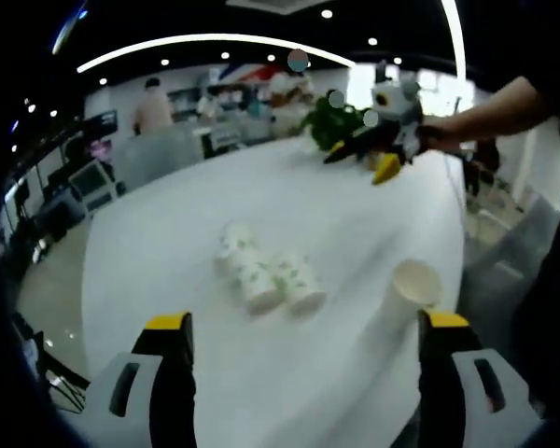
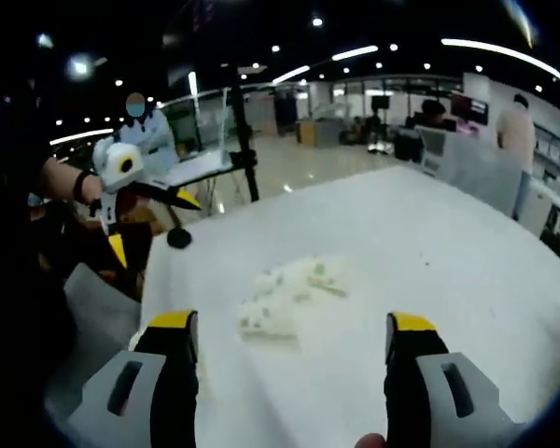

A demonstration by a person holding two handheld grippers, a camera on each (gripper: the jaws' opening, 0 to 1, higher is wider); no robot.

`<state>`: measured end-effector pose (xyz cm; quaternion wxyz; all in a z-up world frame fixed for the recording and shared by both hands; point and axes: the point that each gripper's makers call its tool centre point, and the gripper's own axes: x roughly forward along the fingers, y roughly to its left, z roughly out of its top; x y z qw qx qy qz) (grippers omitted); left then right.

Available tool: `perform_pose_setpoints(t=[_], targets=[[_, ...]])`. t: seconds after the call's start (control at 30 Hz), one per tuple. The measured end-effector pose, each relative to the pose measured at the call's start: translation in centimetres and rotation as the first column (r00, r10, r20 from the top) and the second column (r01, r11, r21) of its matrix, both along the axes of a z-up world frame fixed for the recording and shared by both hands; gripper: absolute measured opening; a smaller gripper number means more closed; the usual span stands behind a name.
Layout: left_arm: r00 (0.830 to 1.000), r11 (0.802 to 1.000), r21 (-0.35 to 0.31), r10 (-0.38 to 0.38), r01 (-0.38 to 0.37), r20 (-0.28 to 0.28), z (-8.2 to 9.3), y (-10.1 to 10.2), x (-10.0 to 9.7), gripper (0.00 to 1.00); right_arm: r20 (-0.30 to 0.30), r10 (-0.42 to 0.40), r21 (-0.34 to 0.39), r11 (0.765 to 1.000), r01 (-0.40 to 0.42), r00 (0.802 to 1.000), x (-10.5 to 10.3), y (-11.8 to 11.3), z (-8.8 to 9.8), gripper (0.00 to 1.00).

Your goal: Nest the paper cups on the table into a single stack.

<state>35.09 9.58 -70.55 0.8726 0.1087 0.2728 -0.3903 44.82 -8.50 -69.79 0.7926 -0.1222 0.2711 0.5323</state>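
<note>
Both grippers open and empty above the white table, cups untouched.

The left gripper (image 1: 303, 327) has its jaws spread wide, holding nothing; past them three patterned paper cups (image 1: 266, 271) lie on their sides touching, mid-table (image 1: 168, 252), and a plain white cup (image 1: 415, 285) stands upright near the table's right edge. The right gripper (image 2: 294, 331) is likewise wide and empty, the blurred lying cups (image 2: 285, 294) just ahead of it.

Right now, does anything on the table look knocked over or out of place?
Yes. Several paper cups lie tipped on their sides in a loose cluster mid-table, while one cup stands upright apart near the table edge. Nothing looks spilled or damaged.
</note>
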Motion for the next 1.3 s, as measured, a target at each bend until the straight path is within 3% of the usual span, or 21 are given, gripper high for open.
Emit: perform_pose_setpoints(t=[0.27, 0.4, 0.7, 1.3], targets=[[1.000, 1.000, -0.017, 0.014, -0.014, -0.019, -0.3, 0.1, 0.2, 0.99, -0.084, 0.068, 0.021, 0.998, -0.067, 0.994, 1.1, 2.9, -2.4, 0.68], [1.000, 1.000, -0.021, 0.016, -0.017, -0.026, -0.8, 0.0, 0.3, 0.99, -0.133, 0.102, 0.022, 0.995, -0.100, 0.986, 1.0, 3.9, -3.9, 0.57], [0.998, 0.999, -0.036, 0.039, -0.041, -0.042, -1.1, 0.1, 0.3, 0.99, -0.207, 0.137, 0.039, 0.991, -0.132, 0.969, 0.9, 5.1, -6.1, 0.43], [0.997, 0.998, -0.035, 0.058, -0.060, -0.050, -1.3, 0.5, 0.1, 0.99, -0.313, 0.162, 0.069, 0.987, -0.148, 0.936, 0.7, 6.8, -9.3, 0.27]])
